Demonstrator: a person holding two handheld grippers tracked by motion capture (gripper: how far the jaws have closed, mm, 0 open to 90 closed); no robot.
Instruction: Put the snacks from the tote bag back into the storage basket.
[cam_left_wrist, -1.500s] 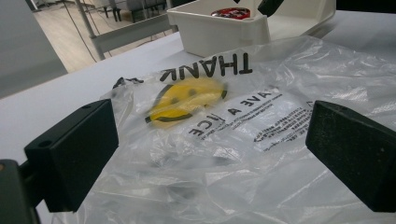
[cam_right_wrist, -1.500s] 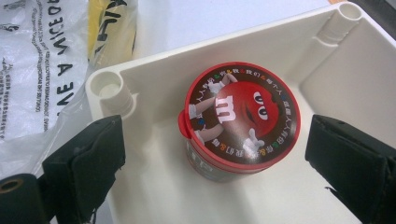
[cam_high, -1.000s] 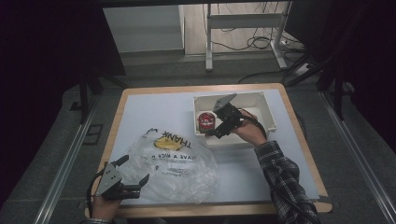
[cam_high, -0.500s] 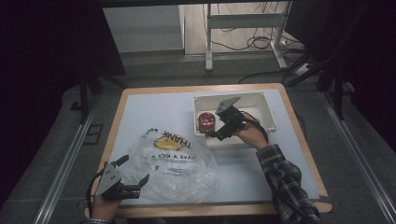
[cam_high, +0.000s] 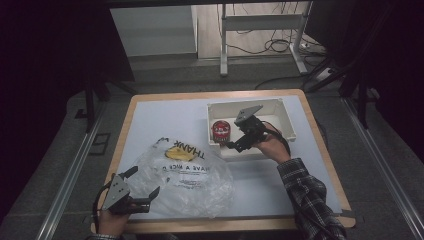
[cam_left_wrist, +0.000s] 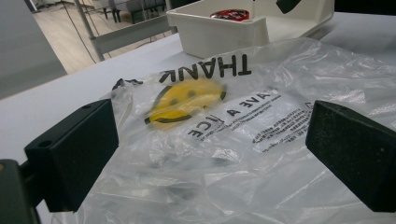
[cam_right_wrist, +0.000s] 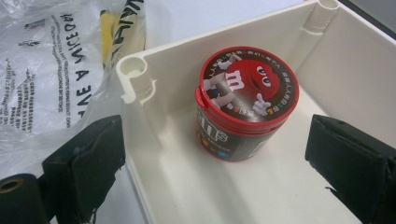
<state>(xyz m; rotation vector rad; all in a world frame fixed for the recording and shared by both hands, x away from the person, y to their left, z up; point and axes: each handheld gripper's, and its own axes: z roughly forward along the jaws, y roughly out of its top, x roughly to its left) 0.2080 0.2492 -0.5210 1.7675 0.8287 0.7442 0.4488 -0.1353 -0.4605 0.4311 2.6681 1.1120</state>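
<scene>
the table (cam_high: 160, 120) is lit from above amid dark surroundings, while the plastic bag (cam_left_wrist: 261, 140) shows glare and soft blur.

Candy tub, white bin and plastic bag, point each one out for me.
candy tub (cam_right_wrist: 247, 86): right gripper view, on its red lid.
white bin (cam_right_wrist: 355, 60): right gripper view, on its inner side wall.
plastic bag (cam_left_wrist: 289, 154): left gripper view, on its crumpled clear film.

You're getting the high view looking forward and down over the whole table (cam_high: 150, 107). Your left gripper view is skimming low and close across the plastic bag (cam_left_wrist: 243, 140) toward the white bin (cam_left_wrist: 219, 32) — your right gripper view is looking steeply down into that bin (cam_right_wrist: 154, 154), catching the bag's edge (cam_right_wrist: 51, 65).
</scene>
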